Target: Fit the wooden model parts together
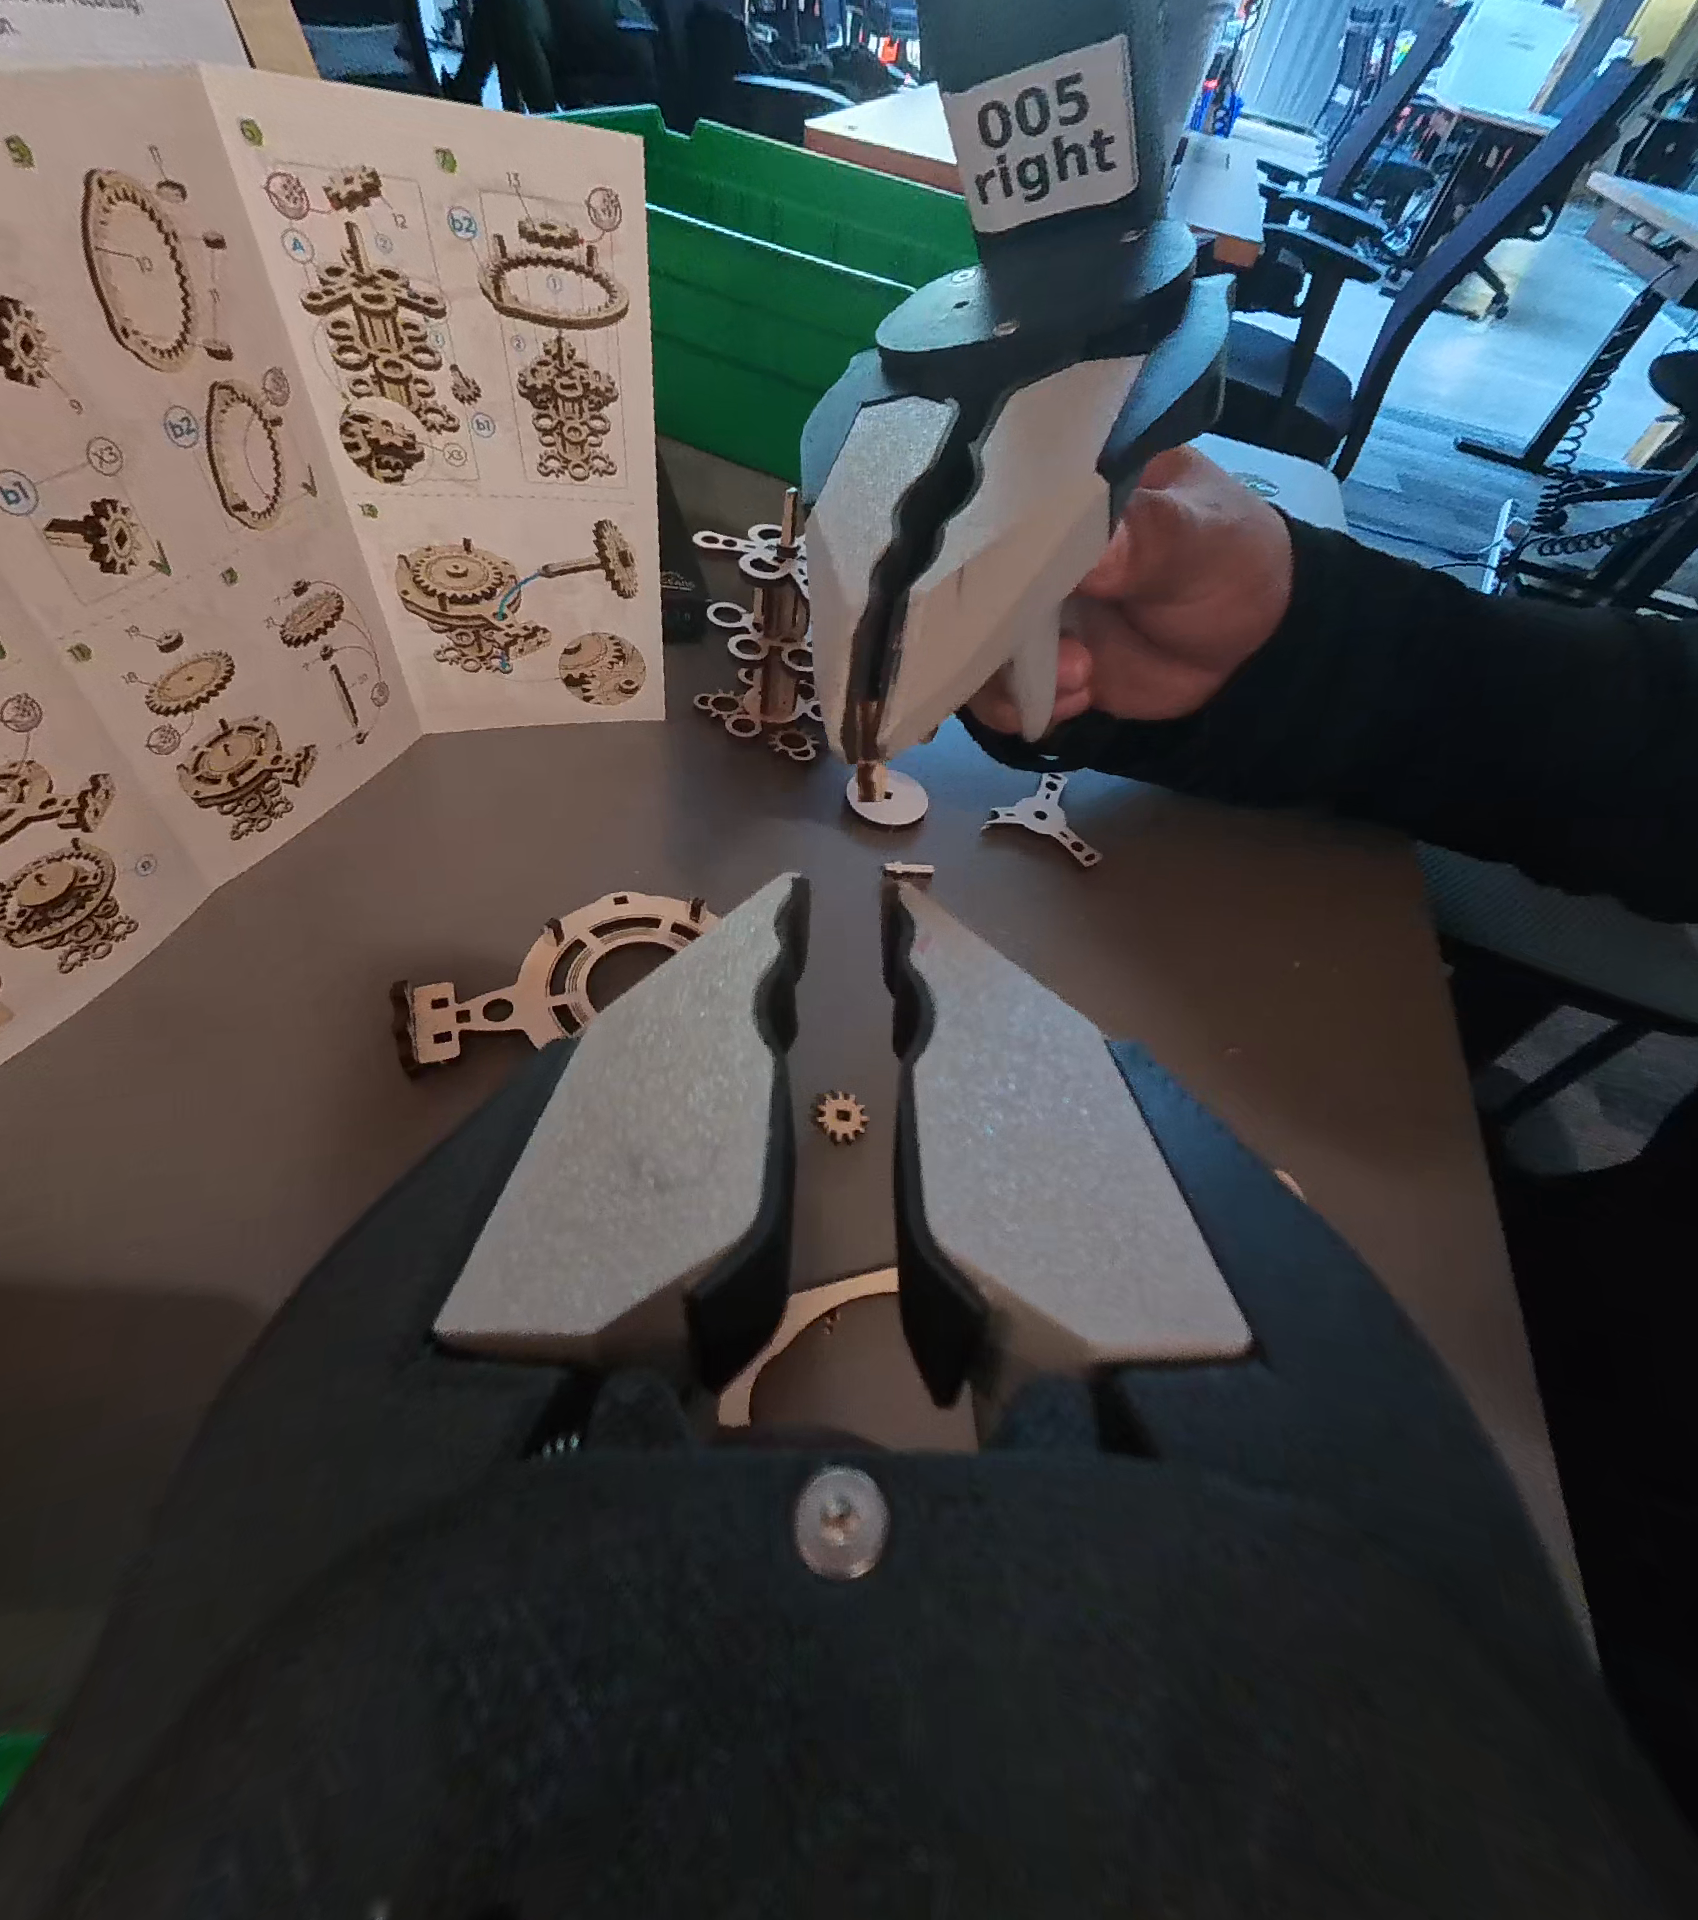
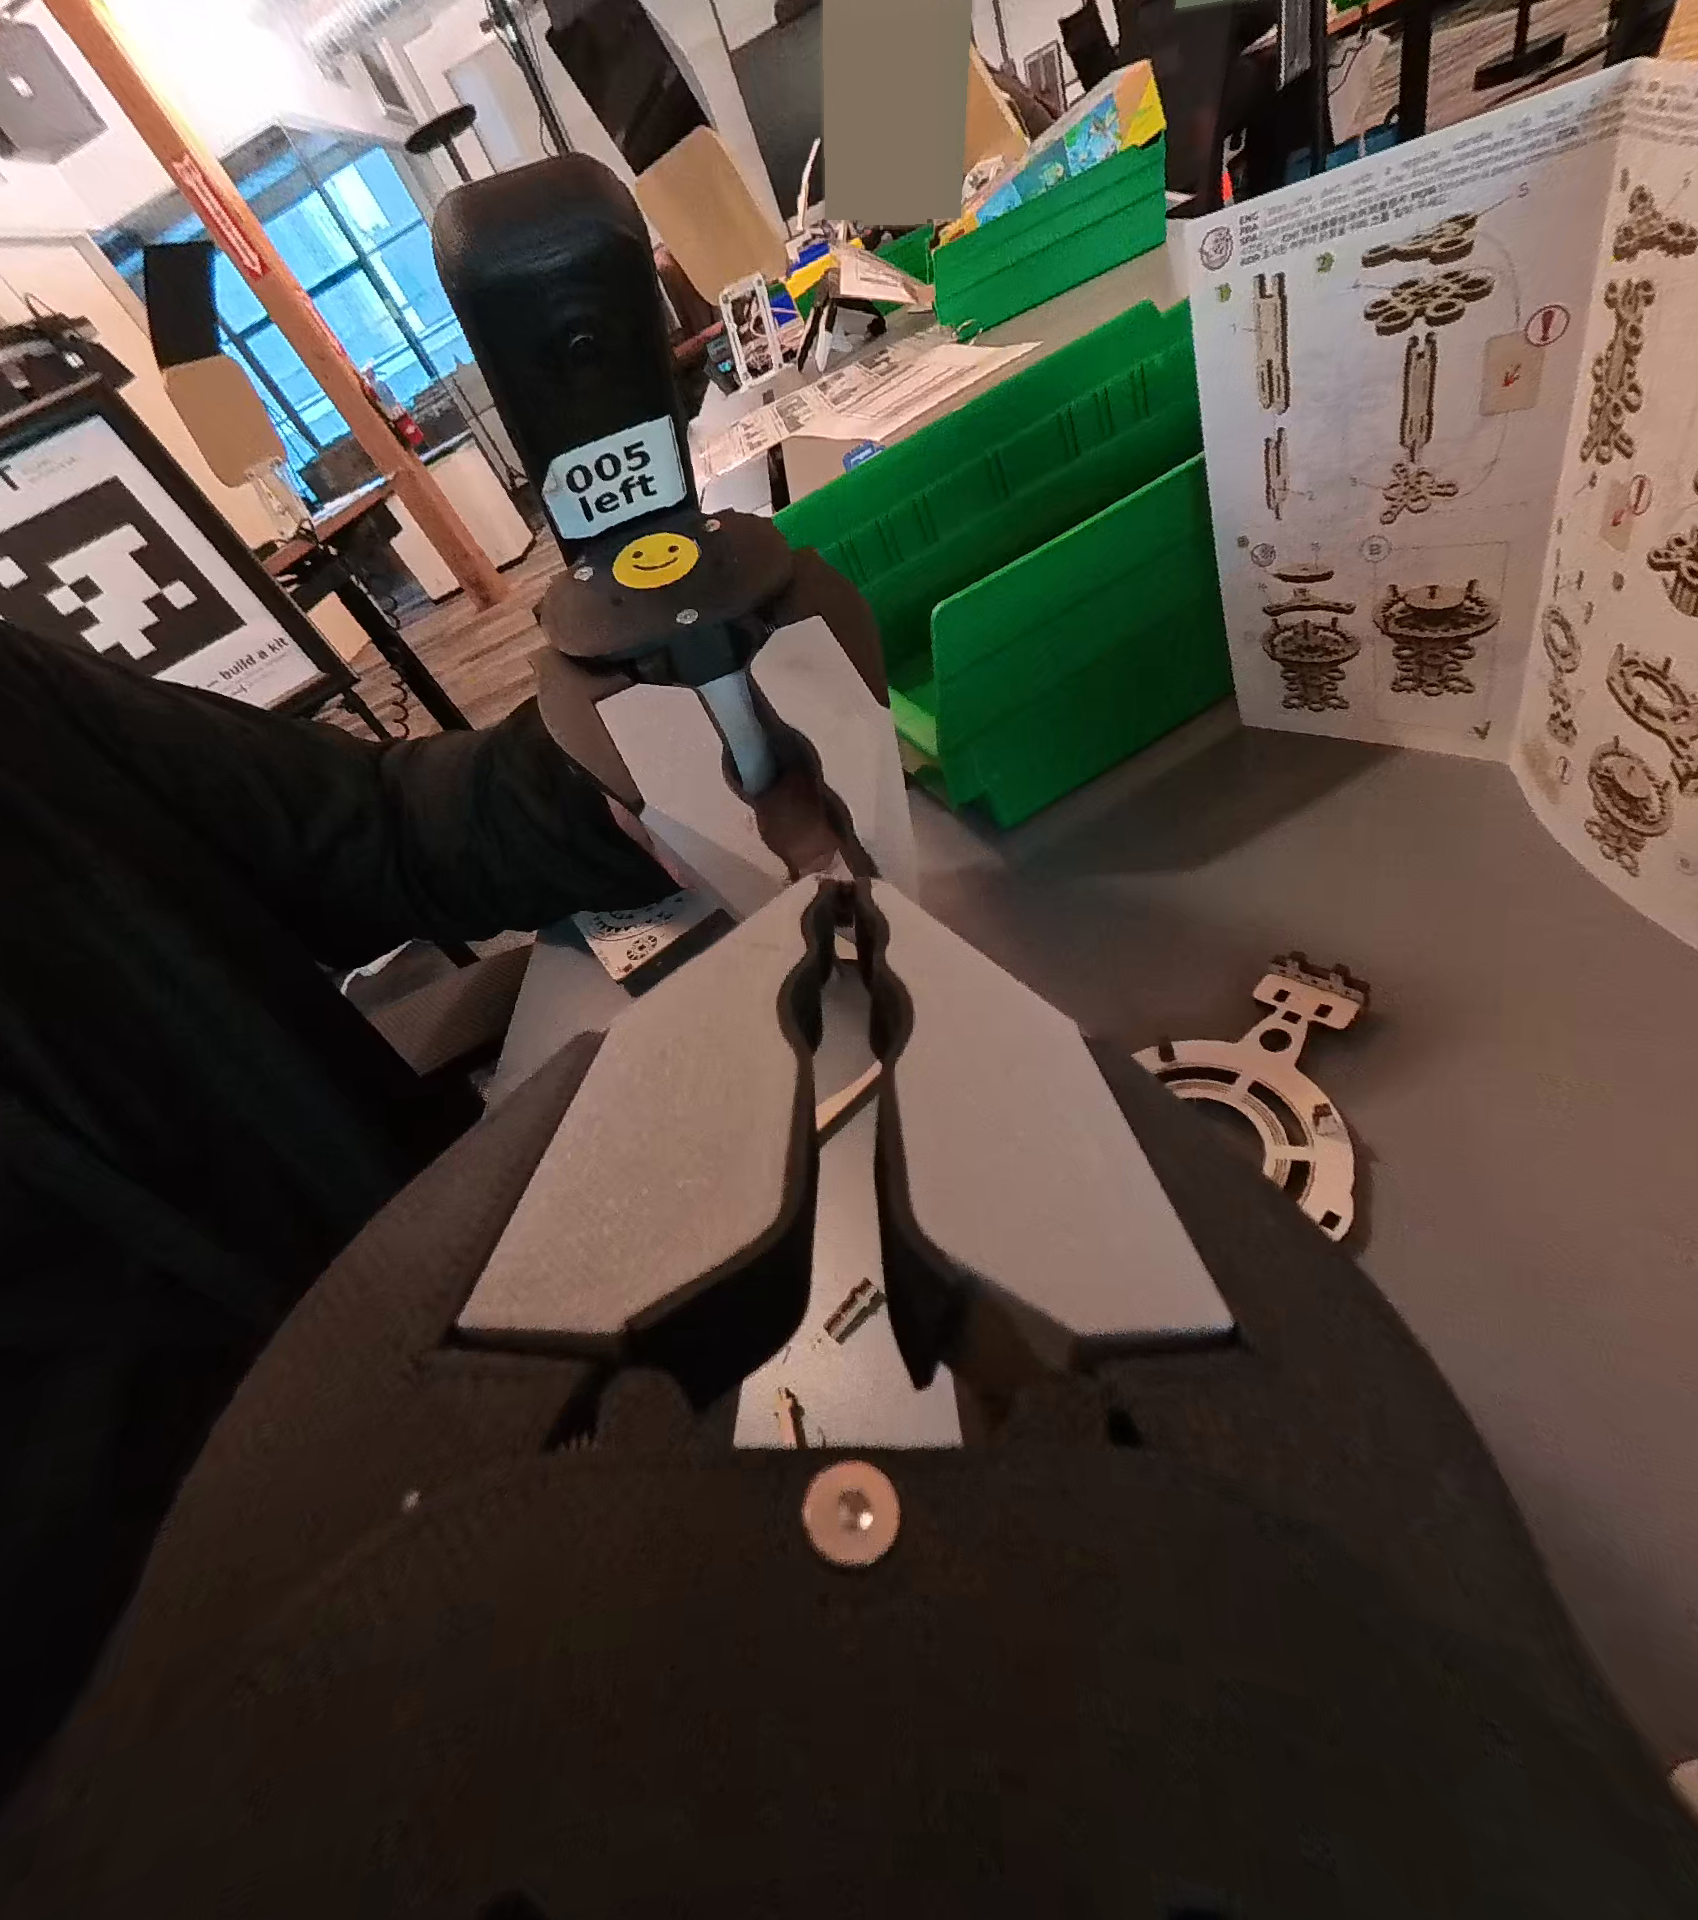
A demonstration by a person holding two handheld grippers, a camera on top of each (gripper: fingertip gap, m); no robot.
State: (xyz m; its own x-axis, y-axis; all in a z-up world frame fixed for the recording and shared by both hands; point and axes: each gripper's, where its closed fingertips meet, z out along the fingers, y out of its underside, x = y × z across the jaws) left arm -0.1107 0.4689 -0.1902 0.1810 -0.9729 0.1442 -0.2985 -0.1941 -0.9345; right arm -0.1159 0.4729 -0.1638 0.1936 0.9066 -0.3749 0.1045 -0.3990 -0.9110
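The right gripper (image 1: 866, 743) pinches a small wooden peg (image 1: 868, 774) upright over a round disc (image 1: 889, 802) on the worktop (image 1: 1188, 966); the left gripper (image 1: 845, 899) hovers near, fingers slightly spread.

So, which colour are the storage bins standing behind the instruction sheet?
Bright green. The storage bins show best in the right wrist view, beside the instruction sheet.

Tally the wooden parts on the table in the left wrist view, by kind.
Small gear: 1
Loose peg: 1
Upright peg in right claw: 1
Disc: 1
Three-arm piece: 1
Ring frame: 1
Looped tower: 1
Curved piece, partly hidden: 1
Total: 8
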